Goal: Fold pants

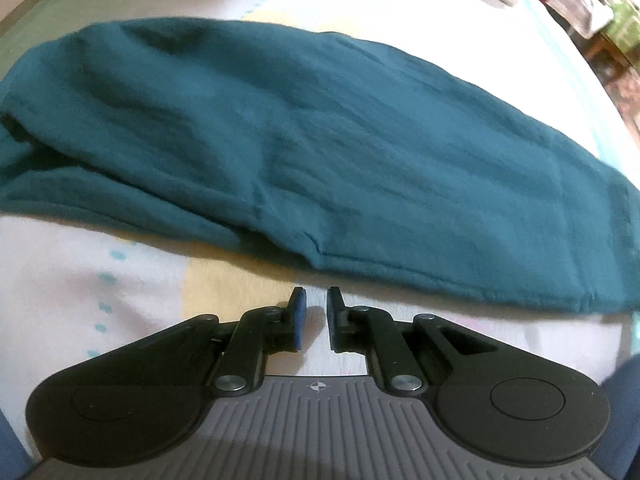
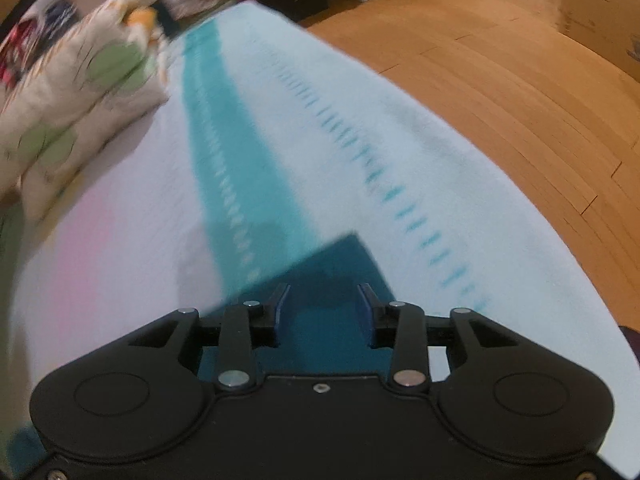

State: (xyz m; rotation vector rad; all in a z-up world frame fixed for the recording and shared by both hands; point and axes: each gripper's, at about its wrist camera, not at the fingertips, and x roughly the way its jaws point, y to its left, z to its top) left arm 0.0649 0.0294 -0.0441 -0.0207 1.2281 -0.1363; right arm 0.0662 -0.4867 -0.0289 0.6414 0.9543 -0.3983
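Teal pants (image 1: 304, 148) lie folded lengthwise across the light bedspread (image 1: 100, 280), wrinkled, with a hem edge at the right. My left gripper (image 1: 316, 300) sits just in front of the pants' near edge, its jaws a small gap apart and holding nothing. In the right wrist view a corner of the teal pants (image 2: 328, 276) lies under and between the fingers of my right gripper (image 2: 324, 292), which is open and empty above the cloth.
The bedspread (image 2: 328, 120) has a teal stripe and dashed stitching. A flowered pillow (image 2: 80, 92) lies at the left. The bed edge drops to a wooden floor (image 2: 520, 92) on the right. Cluttered furniture stands beyond the bed (image 1: 600, 12).
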